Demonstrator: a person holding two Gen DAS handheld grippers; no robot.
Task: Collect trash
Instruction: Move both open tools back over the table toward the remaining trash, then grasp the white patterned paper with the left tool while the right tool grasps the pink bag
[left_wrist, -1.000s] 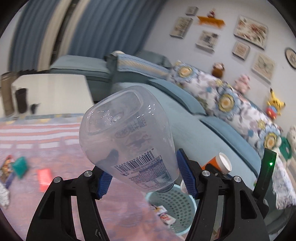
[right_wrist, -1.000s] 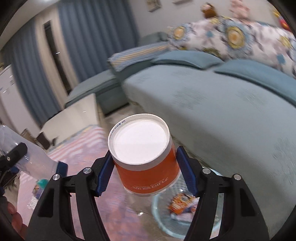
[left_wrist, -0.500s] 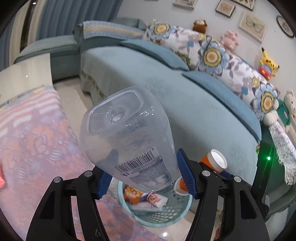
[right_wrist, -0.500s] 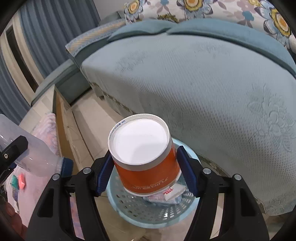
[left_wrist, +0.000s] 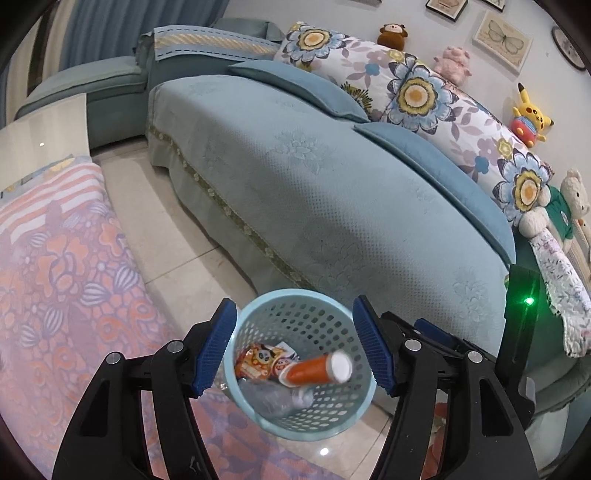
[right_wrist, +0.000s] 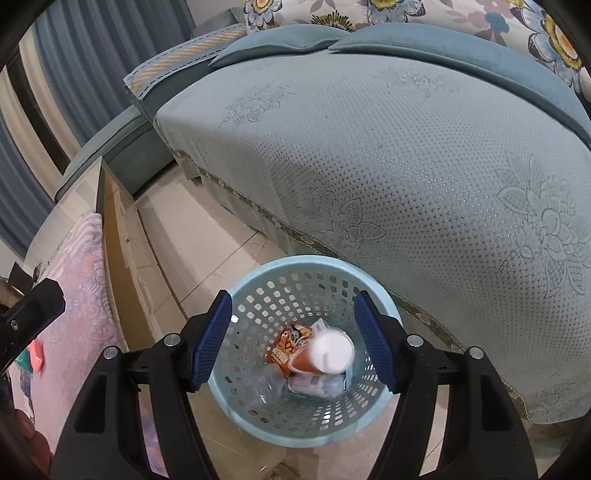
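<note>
Both wrist views look steeply down along their own blue-padded fingers, from above and fairly near. Past and below the fingertips of the left gripper (left_wrist: 293, 345) sits the perforated blue basket (left_wrist: 258, 310); the right gripper (right_wrist: 293, 341) frames the same basket (right_wrist: 258, 273), a little nearer. Beyond the fingertips in both rises the teal sofa (left_wrist: 314, 177); each view's left edge catches the patterned pink cloth (left_wrist: 55, 277)

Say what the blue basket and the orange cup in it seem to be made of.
Basket: light blue moulded plastic, semi-matte; its walls are punched with even rows of holes. Orange cup: probably coated paper, with a printed orange wall and a flat white end, though motion blur leaves that open.
</note>
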